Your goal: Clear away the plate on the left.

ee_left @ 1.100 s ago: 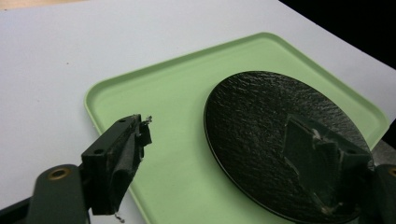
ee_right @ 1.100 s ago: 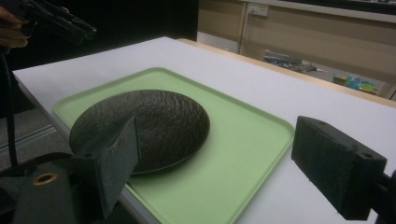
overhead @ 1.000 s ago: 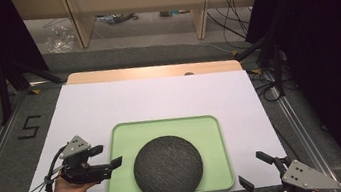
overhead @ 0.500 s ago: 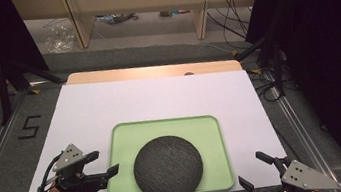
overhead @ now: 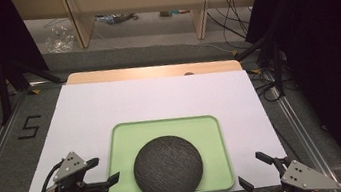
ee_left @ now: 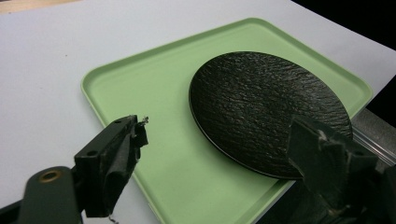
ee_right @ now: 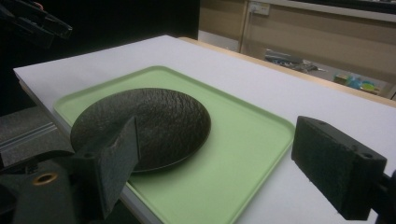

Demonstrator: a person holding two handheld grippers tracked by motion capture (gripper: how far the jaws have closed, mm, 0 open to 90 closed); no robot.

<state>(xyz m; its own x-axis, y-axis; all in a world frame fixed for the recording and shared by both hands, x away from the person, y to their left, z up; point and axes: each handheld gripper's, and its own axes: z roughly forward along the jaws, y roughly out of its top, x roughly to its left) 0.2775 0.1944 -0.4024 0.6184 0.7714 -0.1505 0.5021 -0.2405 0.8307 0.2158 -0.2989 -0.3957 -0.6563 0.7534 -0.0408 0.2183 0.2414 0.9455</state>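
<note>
A round black textured plate (overhead: 168, 167) lies on a light green tray (overhead: 121, 148) at the near middle of the white table. My left gripper (overhead: 105, 168) hovers open at the tray's near-left corner, held by a hand, jaws pointing right toward the plate. In the left gripper view the open jaws frame the plate (ee_left: 266, 107) and tray (ee_left: 154, 93), nothing between them. My right gripper (overhead: 250, 168) is open off the tray's near-right corner at the table edge. The right gripper view looks across the plate (ee_right: 149, 121) and tray (ee_right: 243, 140) between wide jaws.
The white sheet (overhead: 158, 97) covers the table, with a wooden strip (overhead: 155, 71) along its far edge. Shelves with clutter (overhead: 117, 17) stand beyond. Dark stands (overhead: 4, 79) flank the table, and a "5" mark (overhead: 29, 127) is on the floor at left.
My left gripper has drawn back toward the near table edge, still open and pointing at the tray. The right gripper, tray and plate have not moved.
</note>
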